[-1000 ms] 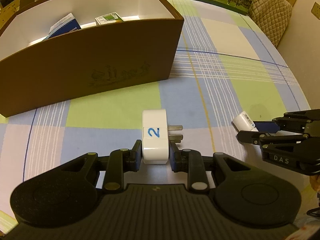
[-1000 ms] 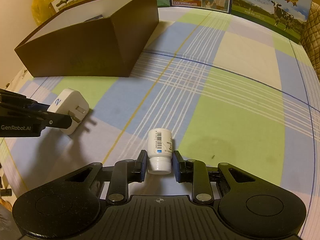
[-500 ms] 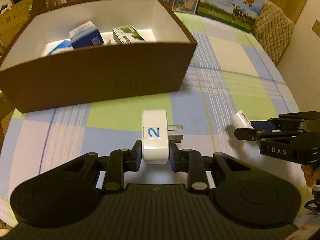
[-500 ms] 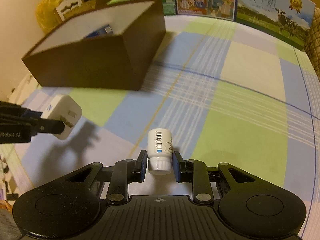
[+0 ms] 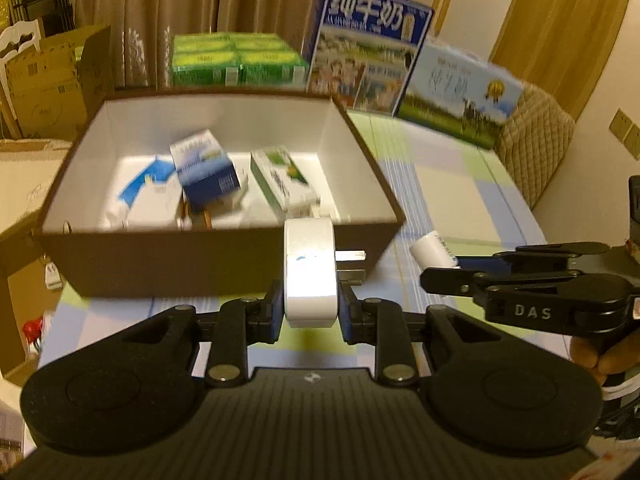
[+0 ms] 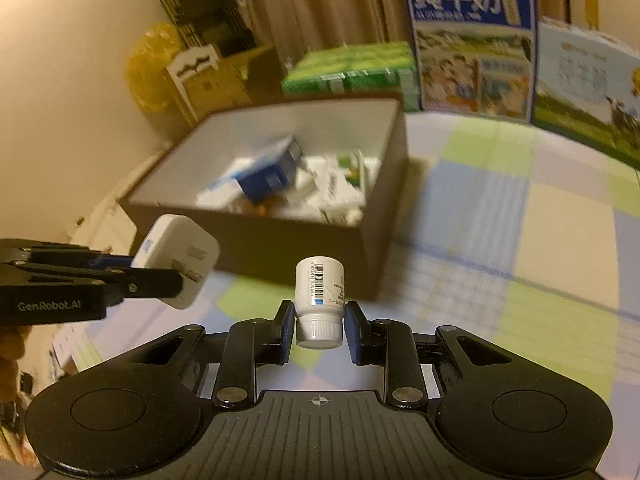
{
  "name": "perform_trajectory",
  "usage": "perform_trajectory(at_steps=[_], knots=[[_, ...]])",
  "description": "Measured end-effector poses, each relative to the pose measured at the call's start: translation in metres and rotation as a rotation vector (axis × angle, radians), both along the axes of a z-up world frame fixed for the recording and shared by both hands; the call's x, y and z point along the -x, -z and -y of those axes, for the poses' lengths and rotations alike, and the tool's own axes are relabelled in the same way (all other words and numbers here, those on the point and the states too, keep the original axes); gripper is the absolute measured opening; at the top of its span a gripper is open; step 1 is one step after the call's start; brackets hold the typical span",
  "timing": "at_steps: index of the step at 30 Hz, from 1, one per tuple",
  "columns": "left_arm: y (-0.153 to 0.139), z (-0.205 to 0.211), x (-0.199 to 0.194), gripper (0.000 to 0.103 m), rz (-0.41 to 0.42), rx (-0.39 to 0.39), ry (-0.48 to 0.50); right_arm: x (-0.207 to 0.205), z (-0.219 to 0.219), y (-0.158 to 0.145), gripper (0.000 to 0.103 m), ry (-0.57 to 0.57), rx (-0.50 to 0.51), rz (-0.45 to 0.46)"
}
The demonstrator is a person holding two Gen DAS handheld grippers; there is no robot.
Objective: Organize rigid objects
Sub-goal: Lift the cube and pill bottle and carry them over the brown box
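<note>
Left gripper (image 5: 310, 312): fingers (image 5: 272, 312) clamped on the flanks of a white plug adapter (image 5: 309, 272), held clear of the table (image 5: 460, 184). Adapter rounded at its far end, a blue mark on the upper face, two metal prongs sticking out to the right. Seen from the right wrist, same adapter (image 6: 176, 258) tilted between the left fingers at the picture's left edge.

Right gripper (image 6: 319, 330): fingers (image 6: 285, 330) clamped on the ribbed cap end of a small white pill bottle (image 6: 319, 298), base pointing away from the camera, barcode label on its side. Also off the table.

Beyond both: brown box (image 5: 224, 260), open-topped, white inside, standing on the checked tablecloth, with several small cartons (image 5: 208, 170) lying jumbled in it. Adapter in front of the box's near wall; bottle nearer its right corner. Behind the box, green packs (image 5: 236, 58) and milk cartons (image 5: 364, 44) with printed pictures.
</note>
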State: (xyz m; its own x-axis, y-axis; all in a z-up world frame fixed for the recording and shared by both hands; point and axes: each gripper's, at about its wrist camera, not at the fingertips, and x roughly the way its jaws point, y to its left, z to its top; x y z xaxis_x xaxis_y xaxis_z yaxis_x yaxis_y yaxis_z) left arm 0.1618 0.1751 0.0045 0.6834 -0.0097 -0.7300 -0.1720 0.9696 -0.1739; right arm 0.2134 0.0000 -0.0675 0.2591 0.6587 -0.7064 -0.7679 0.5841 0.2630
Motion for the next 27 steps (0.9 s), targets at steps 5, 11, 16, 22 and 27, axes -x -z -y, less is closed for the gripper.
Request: perform_trajectory(at_steps=[5, 11, 16, 22, 27], knots=[[-0.011, -0.021, -0.023, 0.023, 0.038, -0.013, 0.000, -0.016, -0.028, -0.015, 0.024, 0.017, -0.035, 0.016], [-0.014, -0.050, -0.054, 0.023, 0.046, -0.012, -0.013, -0.036, -0.061, -0.025, 0.024, 0.039, -0.053, 0.021], [-0.003, -0.071, -0.078, 0.023, 0.001, -0.023, -0.011, -0.051, -0.091, -0.019, 0.024, 0.058, -0.021, 0.007], [0.022, -0.090, -0.101, 0.023, -0.075, 0.016, 0.006, -0.065, -0.116, 0.001, 0.024, 0.103, 0.058, -0.018], [0.042, -0.096, -0.117, 0.023, -0.138, 0.034, 0.035, -0.074, -0.132, 0.016, 0.024, 0.132, 0.129, -0.041]])
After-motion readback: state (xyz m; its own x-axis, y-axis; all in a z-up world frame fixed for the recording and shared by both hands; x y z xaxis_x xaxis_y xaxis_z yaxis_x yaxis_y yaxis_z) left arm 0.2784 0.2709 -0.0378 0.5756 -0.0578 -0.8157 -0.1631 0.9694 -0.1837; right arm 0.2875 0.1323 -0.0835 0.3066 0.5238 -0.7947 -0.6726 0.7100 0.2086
